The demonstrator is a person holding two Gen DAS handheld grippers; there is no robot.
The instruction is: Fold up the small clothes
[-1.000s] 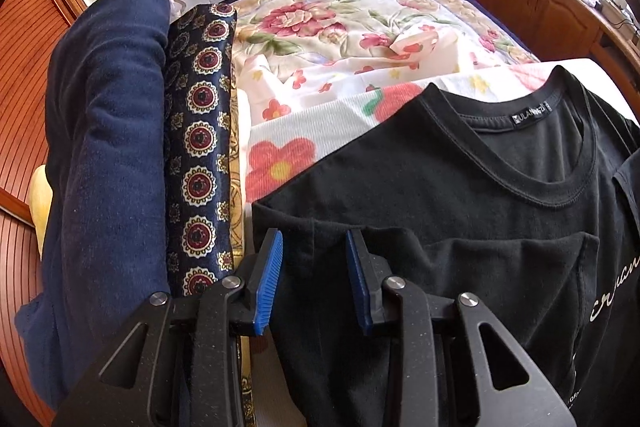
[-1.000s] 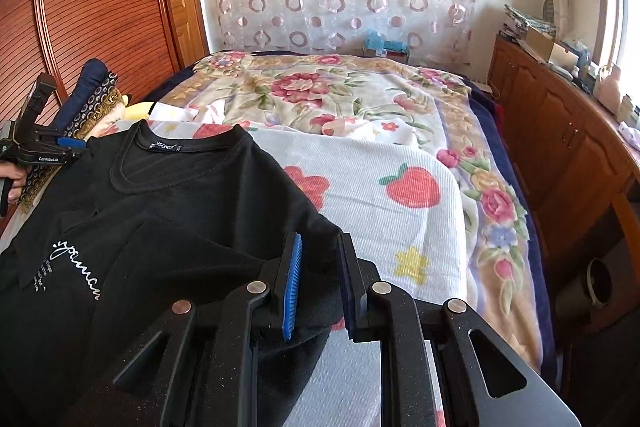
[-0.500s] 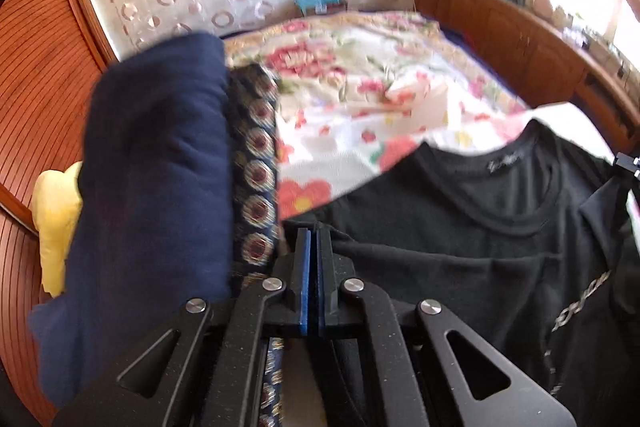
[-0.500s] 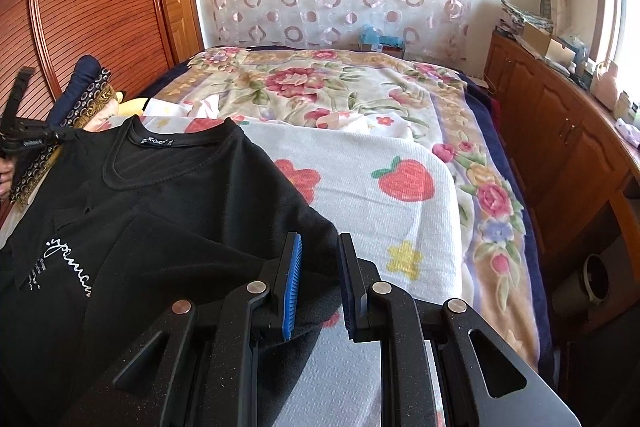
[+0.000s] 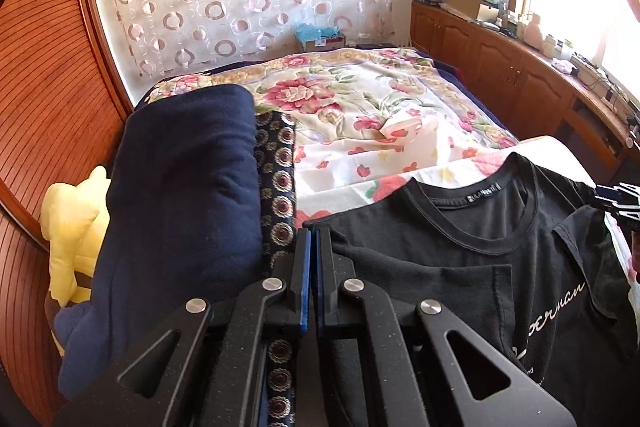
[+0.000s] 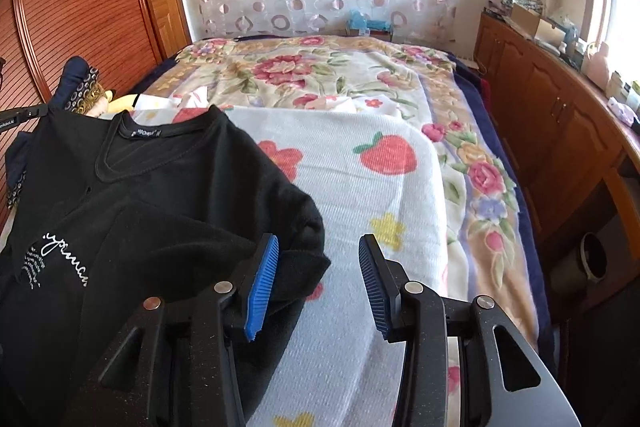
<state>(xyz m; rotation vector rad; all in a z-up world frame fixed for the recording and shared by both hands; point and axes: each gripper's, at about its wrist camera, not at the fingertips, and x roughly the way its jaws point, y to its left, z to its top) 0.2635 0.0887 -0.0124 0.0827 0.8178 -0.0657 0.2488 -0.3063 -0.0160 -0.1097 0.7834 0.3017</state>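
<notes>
Left wrist view: we look along the left tongs [image 5: 313, 241], whose two blue-padded fingers are pressed together with only a thin line between them. Their tips sit right at the near left edge of the black T-shirt [image 5: 472, 267], at the shoulder end of a sleeve already folded inward, so we judge they are pinching that edge, though the cloth between the pads is barely visible. From these tongs the shirt spreads away to the right, with its collar and label up and to the right and white script lettering lower right. Immediately left of the tongs lies a navy pillow [image 5: 180, 195] with a patterned cloth [image 5: 282, 187] beside it, and a yellow soft toy [image 5: 74, 223] further left. At the far right edge we see the tip of the right tongs [image 5: 618, 199] by the shirt's other shoulder.

Right wrist view: we look along the right tongs [image 6: 318, 277], jaws spread wide and holding nothing. The left pad touches or nearly touches the bunched right sleeve fold of the shirt, while the right pad stands over the white strawberry-print towel [image 6: 360, 187] on the bed [image 6: 320, 75]. The shirt lies to the left of these tongs, its long axis running from the collar, away from us, down toward the camera.

We judge the next fold turns on this: the left tongs own their side, and the right tongs must shift left to catch theirs.
</notes>
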